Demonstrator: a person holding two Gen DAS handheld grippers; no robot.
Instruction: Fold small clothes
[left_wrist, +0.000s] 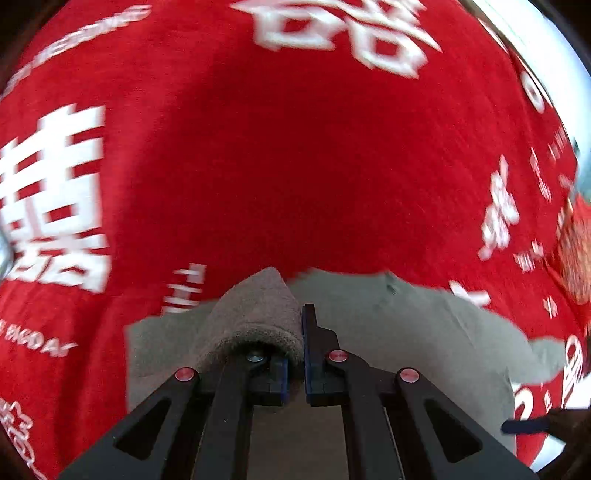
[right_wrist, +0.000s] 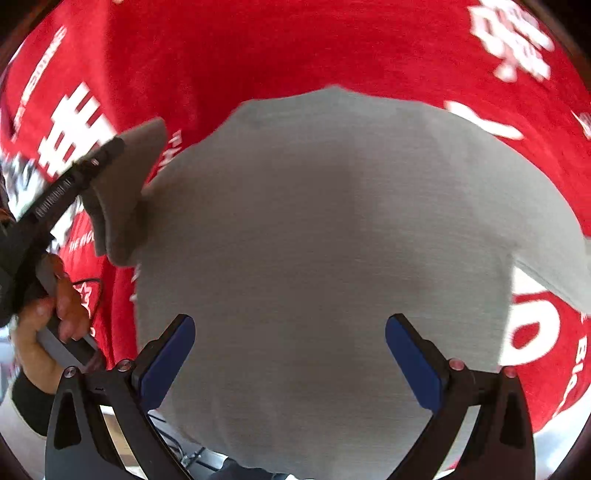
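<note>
A small grey garment (right_wrist: 332, 229) lies spread on a red cloth with white characters (right_wrist: 295, 48). In the left wrist view my left gripper (left_wrist: 300, 325) is shut on a fold of the grey garment (left_wrist: 258, 314), which bunches over the left finger and is lifted off the rest. The right wrist view shows that same left gripper (right_wrist: 110, 147) at the left, held by a hand (right_wrist: 48, 317), pulling up the garment's corner (right_wrist: 125, 192). My right gripper (right_wrist: 290, 354) stands open above the near part of the garment, nothing between its blue pads (right_wrist: 166, 362).
The red cloth (left_wrist: 295, 166) covers the whole table around the garment. A white strip (left_wrist: 532, 29) shows beyond its far right edge. The tip of the other gripper (left_wrist: 524, 426) shows at the lower right of the left wrist view. A dark cable (right_wrist: 92, 291) lies near the hand.
</note>
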